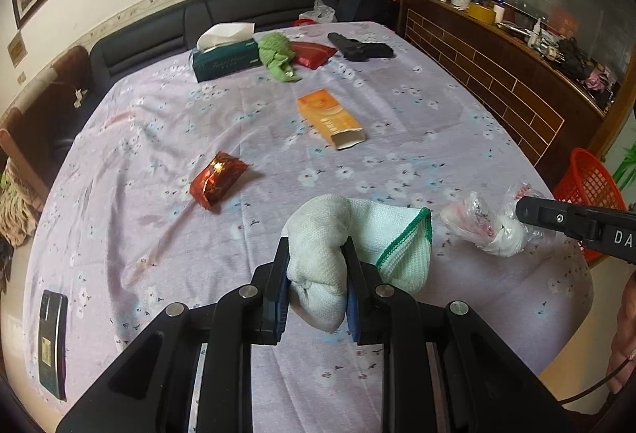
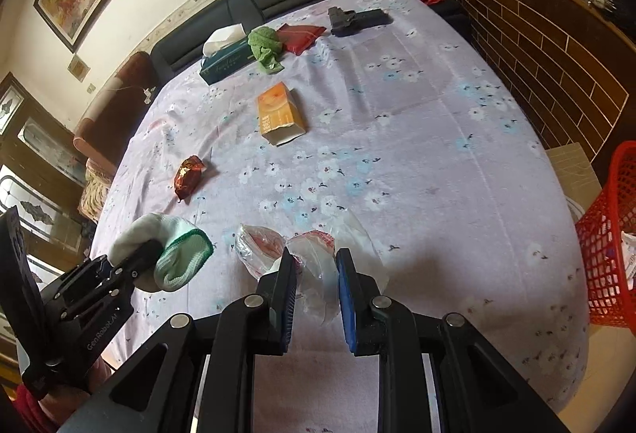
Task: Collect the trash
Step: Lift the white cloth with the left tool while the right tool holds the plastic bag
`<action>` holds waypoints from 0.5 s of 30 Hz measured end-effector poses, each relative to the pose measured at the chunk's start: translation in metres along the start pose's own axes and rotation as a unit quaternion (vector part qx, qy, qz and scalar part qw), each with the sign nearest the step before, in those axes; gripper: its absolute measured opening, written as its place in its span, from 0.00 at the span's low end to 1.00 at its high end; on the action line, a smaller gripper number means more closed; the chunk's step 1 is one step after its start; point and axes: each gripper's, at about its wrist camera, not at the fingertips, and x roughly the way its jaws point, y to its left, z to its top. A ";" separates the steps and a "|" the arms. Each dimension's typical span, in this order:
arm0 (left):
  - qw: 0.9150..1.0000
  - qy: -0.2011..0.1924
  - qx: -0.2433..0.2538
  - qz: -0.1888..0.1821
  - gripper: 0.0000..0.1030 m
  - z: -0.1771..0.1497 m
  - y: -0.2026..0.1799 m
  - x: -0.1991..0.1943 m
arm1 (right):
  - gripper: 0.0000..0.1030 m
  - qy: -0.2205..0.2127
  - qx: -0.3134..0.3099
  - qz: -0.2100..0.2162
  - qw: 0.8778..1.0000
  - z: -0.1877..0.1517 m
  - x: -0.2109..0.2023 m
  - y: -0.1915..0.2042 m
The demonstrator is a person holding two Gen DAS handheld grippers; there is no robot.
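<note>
Left gripper [image 1: 316, 276] clenched on a pale cloth [image 1: 318, 254]; right gripper [image 2: 316, 290] grasping a crumpled plastic bag [image 2: 306, 258] — carry it clear of the bench's [image 2: 417, 155] right edge, over the red basket [image 2: 608, 234], before releasing.

Tablecloth: pale lilac fabric tablecloth [image 1: 417, 139], scattered white and blue blossoms, tiny dark sprigs.
Held cloth: pale mint waffle-weave cloth [image 1: 322, 254], dark green stitched edge.
Bag: clear crinkled plastic bag [image 2: 314, 266], red print, white inside.
Wrapper: shiny red foil wrapper [image 1: 216, 180], gold speckles.
Carton: orange cardboard carton [image 1: 330, 117], white open end.
Tissue box: dark teal tissue box [image 1: 226, 59], white tissue on top.
Basket: bright red plastic lattice basket [image 2: 608, 234].
Rag: crumpled green rag [image 1: 276, 55].
</note>
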 end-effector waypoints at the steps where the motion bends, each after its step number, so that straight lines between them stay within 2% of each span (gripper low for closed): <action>1: 1.000 -0.003 0.003 0.001 0.21 0.001 -0.003 -0.002 | 0.20 -0.004 0.001 0.000 1.000 0.000 -0.004 -0.002; 15: 0.999 -0.031 0.034 0.019 0.21 0.016 -0.034 -0.020 | 0.20 -0.044 0.013 0.007 0.999 0.003 -0.041 -0.021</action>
